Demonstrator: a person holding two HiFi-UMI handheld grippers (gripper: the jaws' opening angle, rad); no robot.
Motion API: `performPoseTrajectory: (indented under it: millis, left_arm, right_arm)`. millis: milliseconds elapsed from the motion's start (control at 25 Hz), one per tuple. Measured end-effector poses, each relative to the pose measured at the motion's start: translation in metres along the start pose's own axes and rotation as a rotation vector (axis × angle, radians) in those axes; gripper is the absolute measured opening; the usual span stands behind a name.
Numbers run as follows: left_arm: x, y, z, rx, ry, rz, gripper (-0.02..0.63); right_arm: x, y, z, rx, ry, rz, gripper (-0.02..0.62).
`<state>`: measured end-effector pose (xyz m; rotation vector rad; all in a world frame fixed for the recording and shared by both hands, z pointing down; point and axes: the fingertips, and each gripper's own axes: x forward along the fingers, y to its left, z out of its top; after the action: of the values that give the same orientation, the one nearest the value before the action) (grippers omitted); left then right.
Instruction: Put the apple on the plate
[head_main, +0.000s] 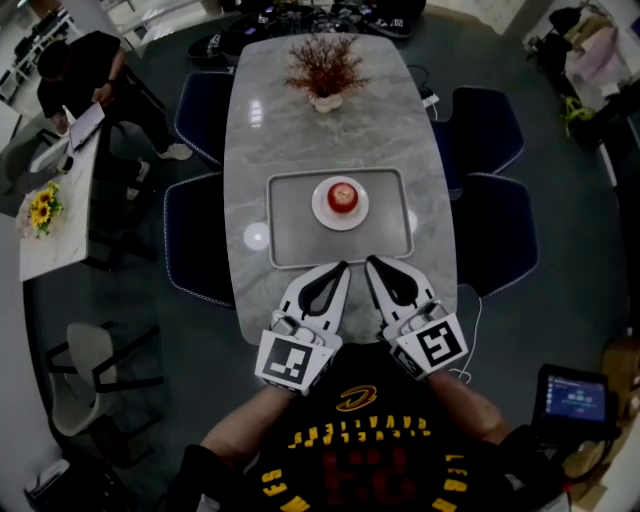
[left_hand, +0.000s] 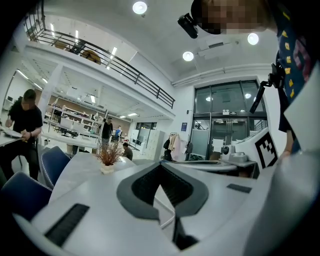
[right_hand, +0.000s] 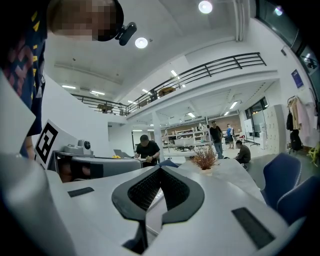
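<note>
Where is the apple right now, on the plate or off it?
On the plate. The head view shows the red apple sitting in the middle of the white plate, which lies on the grey tray.

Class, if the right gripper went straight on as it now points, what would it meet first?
Probably the apple on the plate, though height is unclear and the right gripper may pass above.

The left gripper (head_main: 343, 267) and right gripper (head_main: 369, 261) are held side by side before the chest, pointed forward, tips angled toward each other. Both jaw pairs are closed, with nothing gripped.
</note>
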<state>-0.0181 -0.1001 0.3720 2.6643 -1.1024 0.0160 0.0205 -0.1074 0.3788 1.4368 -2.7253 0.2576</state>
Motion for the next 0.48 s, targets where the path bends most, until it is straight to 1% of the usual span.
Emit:
performPoseTrajectory:
  millis: [160, 480]
  left_arm:
    - [-0.0009, 0.0003, 0.0047, 0.013, -0.021, 0.002, 0.002]
    - [-0.0041, 0.0044, 0.0042, 0.018, -0.018, 0.010, 0.002]
  right_arm:
    - [-0.0006, 0.0019, 0.0035, -0.025, -0.010, 0.001, 0.008]
    - [-0.0007, -0.0021, 0.0070, -0.038, -0.020, -0.006, 0.008]
